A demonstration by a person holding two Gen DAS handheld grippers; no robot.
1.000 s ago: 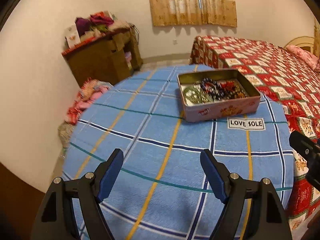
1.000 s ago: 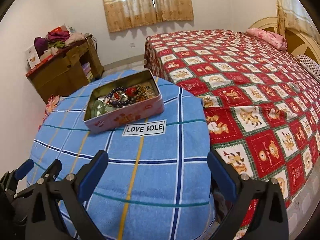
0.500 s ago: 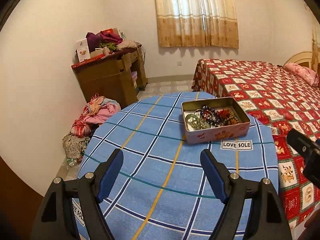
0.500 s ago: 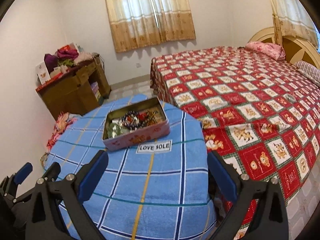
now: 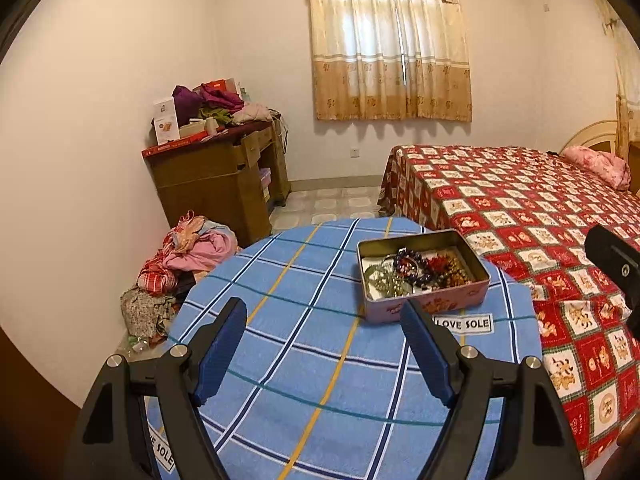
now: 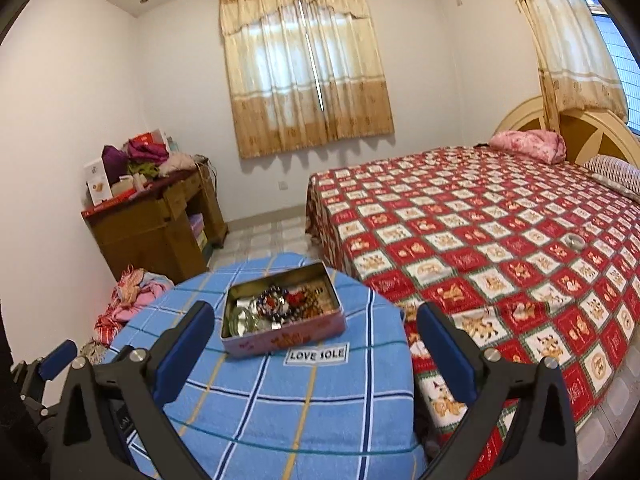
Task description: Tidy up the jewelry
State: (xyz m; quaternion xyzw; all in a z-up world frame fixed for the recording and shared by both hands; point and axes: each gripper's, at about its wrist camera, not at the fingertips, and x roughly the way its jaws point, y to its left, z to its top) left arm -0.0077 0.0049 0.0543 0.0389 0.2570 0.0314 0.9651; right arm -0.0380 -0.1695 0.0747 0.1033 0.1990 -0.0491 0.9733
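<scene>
While hovering above blue checked cloth (image 5: pixel 320 360): left gripper (image 5: pixel 326 344) spread wide, nothing between pads. Same for right gripper (image 6: pixel 314 354), released, empty, raised over near edge of round table. Pink tin (image 6: pixel 280 334), lid off, resting on cloth beyond both grippers, just behind "LOVE SOLE" label (image 6: pixel 317 355). Beaded bracelets (image 5: pixel 416 270) heaped inside tin. Red patterned bed (image 6: pixel 500 248) just beside table, on right.
</scene>
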